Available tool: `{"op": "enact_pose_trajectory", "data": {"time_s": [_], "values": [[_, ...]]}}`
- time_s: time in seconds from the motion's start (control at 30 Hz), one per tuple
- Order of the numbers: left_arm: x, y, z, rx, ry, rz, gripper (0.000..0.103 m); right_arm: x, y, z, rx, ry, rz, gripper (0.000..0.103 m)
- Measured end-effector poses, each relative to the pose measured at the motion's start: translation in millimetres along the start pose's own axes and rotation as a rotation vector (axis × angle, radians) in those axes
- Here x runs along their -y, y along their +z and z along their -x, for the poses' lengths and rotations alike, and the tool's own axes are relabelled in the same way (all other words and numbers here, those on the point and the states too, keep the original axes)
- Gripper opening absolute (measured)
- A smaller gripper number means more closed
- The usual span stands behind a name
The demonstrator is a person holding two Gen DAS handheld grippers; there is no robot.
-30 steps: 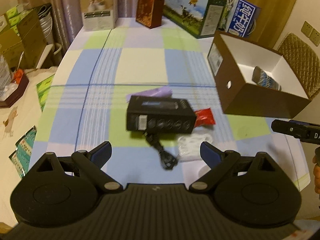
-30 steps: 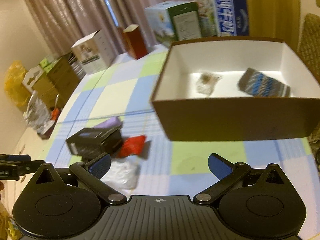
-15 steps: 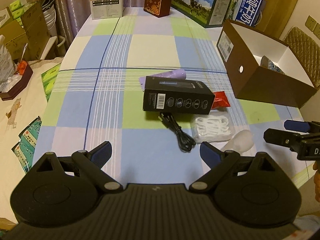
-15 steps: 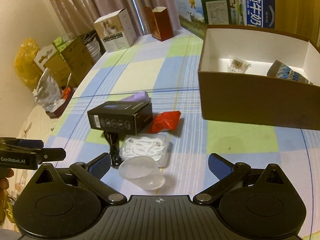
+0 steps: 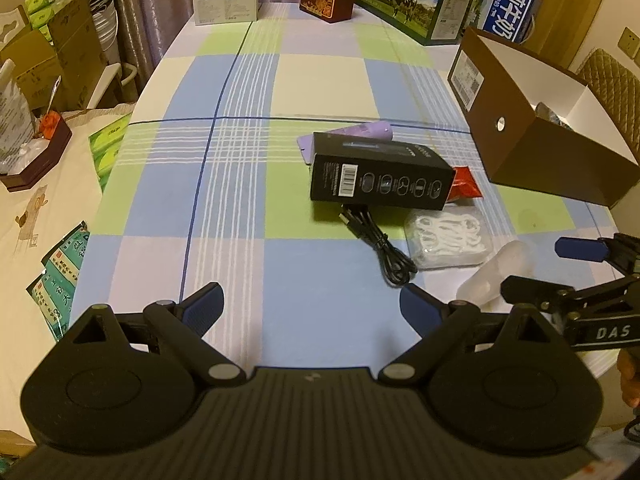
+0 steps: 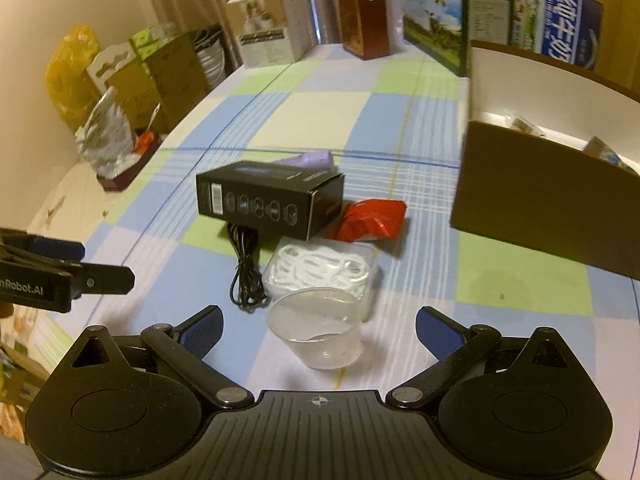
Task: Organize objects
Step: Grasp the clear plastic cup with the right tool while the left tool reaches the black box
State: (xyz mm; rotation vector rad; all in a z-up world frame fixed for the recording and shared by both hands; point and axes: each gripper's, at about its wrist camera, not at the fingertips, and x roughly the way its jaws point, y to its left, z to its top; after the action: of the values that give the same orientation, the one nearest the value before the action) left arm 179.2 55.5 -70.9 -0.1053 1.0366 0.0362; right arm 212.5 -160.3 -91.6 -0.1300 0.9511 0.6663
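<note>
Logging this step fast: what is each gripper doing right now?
Left gripper: open, jaws spread, holding nothing.
Right gripper: open, holding nothing; the clear plastic cup lies on its side between the jaws, not gripped.

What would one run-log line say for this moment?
left gripper: open, empty | right gripper: open, around clear cup, not closed | brown box: holds some items

A: Any readable txt?
B: "DAS" on right gripper point(image 5: 557, 271) at 3 o'clock; "nRobot.AI" on left gripper point(image 6: 105, 263) at 9 o'clock.
A: Boxes?
B: "纯牛奶" on blue carton point(image 5: 507, 12), 1 o'clock. Rest too small.
</note>
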Motion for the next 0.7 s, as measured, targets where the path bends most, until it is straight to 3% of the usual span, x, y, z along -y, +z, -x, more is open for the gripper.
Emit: {"op": "enact_pose_trajectory", "data": {"time_s": [0.13,0.27,0.33,0.4,0.57,0.7], "values": [[-3.1,-2.9,-5.8,-0.009,0.007,-0.005,0.093,-5.1,-3.1,-9.5,-0.008,-0.005,0.038,0.098],[-3.9,-5.1,-12.0,-0.013,0.004,-0.018,0.093,-8.5,-5.6,-16.6,-0.015,-0.016,0.07,0.084],[-2.7,-6.0,-14.9,-0.012,0.003,-0.031,0.093,-8.9,-6.6,-18.0,-0.007,-0.019,0.084,0.074],[-1.5,-5.7,-18.2,-0.012,0.004,-0.049,0.093,-8.7,-7.3,-20.1,-0.008,-0.023,0.102,0.053],[8.7,-2.7,-26.4,0.019,0.028,-0.149,0.093,-4.9,-7.3,-14.8,0.014,-0.04,0.105,0.052],[23.0,3.9,-36.5,0.059,0.056,-0.277,0.092,12.8,-2.2,-2.7,0.038,-0.057,0.03,0.052]]}}
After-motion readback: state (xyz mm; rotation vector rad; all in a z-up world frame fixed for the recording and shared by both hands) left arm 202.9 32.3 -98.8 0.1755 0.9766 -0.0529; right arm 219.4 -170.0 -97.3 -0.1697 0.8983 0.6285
